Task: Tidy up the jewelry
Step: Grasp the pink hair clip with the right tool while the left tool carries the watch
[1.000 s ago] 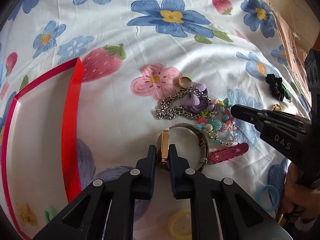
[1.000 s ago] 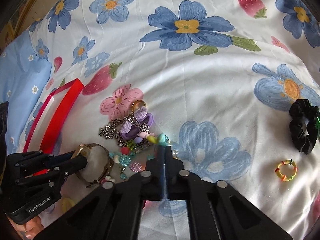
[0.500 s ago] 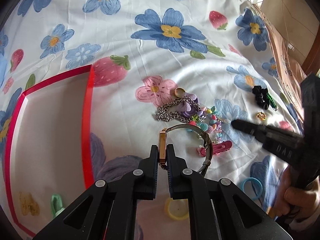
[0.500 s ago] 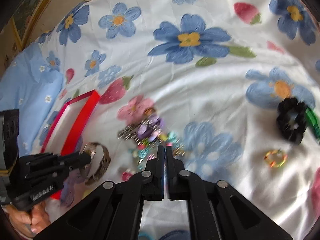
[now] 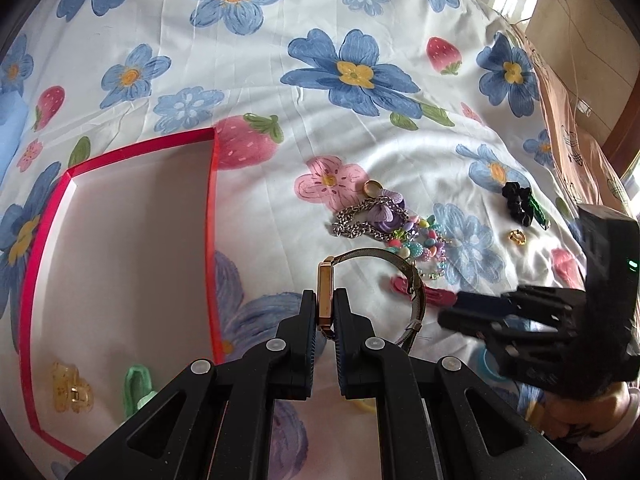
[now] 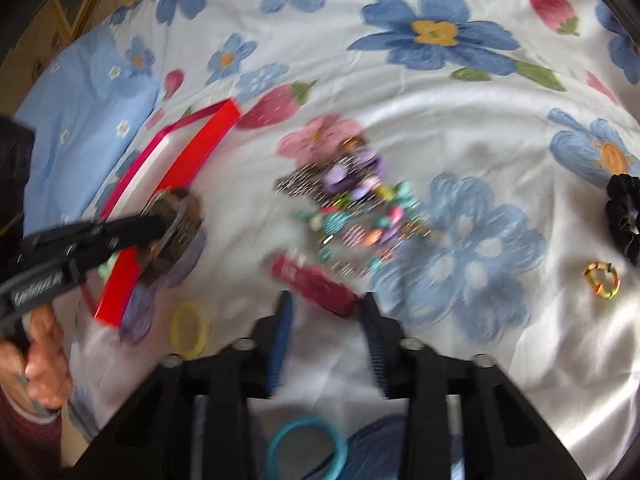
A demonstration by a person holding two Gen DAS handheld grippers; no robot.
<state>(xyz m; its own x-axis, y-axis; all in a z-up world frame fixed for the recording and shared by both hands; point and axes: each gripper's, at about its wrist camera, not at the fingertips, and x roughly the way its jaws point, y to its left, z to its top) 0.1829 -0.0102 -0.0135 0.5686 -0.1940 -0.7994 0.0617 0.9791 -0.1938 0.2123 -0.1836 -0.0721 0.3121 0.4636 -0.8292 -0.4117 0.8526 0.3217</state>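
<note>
My left gripper [image 5: 324,300] is shut on the gold case of a wristwatch [image 5: 323,278], and its mesh band [image 5: 416,292] hangs to the right above the sheet. To the left lies the red-rimmed box [image 5: 212,240]. In the blurred right wrist view, my right gripper [image 6: 326,308] has its jaws opening. One end of a pink hair clip [image 6: 312,280] lies between the fingertips, and the pads do not press on it. Beyond the clip is a pile: a silver chain [image 5: 360,220], a purple flower piece [image 5: 386,212], a bead bracelet [image 5: 420,244] and a gold ring [image 5: 373,188].
The box holds a yellow claw clip [image 5: 72,392] and a green clip [image 5: 138,384]. A black scrunchie [image 6: 624,216] and a small colourful ring [image 6: 602,276] lie at the right. A yellow band [image 6: 189,330] and a blue band [image 6: 306,448] lie near me. A blue pillow [image 6: 80,120] is at the far left.
My left gripper has risen with the watch and drawn toward the red box. My right gripper, shut before, has parted its jaws and pulled back from the bead pile to the pink clip.
</note>
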